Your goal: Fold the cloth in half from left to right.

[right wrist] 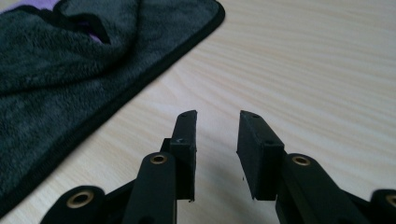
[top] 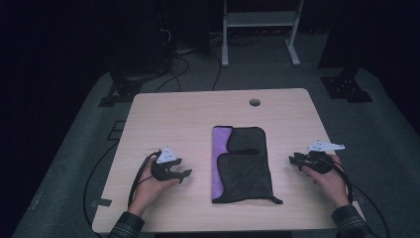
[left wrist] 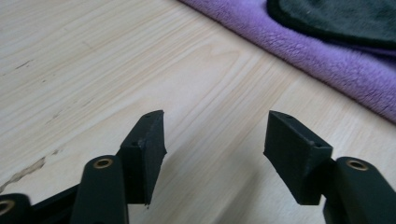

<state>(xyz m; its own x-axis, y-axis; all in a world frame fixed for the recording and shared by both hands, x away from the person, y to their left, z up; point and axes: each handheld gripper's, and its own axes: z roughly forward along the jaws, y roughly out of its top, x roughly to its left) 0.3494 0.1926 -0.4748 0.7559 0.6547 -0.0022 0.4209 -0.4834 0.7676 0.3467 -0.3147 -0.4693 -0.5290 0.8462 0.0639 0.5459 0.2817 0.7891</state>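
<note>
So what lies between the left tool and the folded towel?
Only bare tabletop separates the left tool from the towel, as the high view shows.

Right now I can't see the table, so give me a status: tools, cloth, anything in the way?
Left tool open, empty, off the cloth. Right tool open, empty. Folded grey-and-purple cloth flat between them, untouched. Nothing in the way.

Overhead forward-down; gripper views low (shared cloth (top: 242, 163))
</note>
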